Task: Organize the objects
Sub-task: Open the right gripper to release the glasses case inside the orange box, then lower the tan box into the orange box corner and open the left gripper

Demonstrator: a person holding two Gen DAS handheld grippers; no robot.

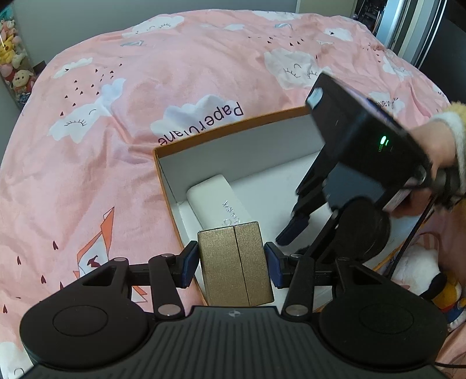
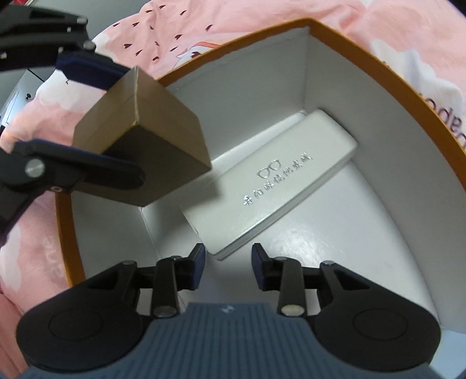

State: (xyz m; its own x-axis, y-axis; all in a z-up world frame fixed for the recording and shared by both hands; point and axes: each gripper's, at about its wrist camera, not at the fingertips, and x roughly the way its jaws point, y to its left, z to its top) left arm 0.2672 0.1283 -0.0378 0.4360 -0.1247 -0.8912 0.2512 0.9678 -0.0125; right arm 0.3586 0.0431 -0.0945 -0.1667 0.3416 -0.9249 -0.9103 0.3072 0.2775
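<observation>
Pink cloud-print bed (image 1: 180, 75) carries an orange-rimmed box (image 1: 204, 137) where the left gripper (image 1: 231, 259) clamps a gold carton (image 1: 236, 262), the right gripper (image 2: 228, 263) gaping empty over a white case (image 2: 273, 180).

Left tool (image 1: 231, 263) clamped, pads pressed against both sides of load. Right tool (image 2: 228, 262) held with jaws parted, nothing gripped, angled downward.

Pink cloud-print duvet (image 1: 180, 75) over bed; grey wall (image 1: 87, 20) behind.

Pink quilted bed (image 1: 180, 73) (cloud print) carries an orange-rimmed open box (image 1: 233, 129).
</observation>
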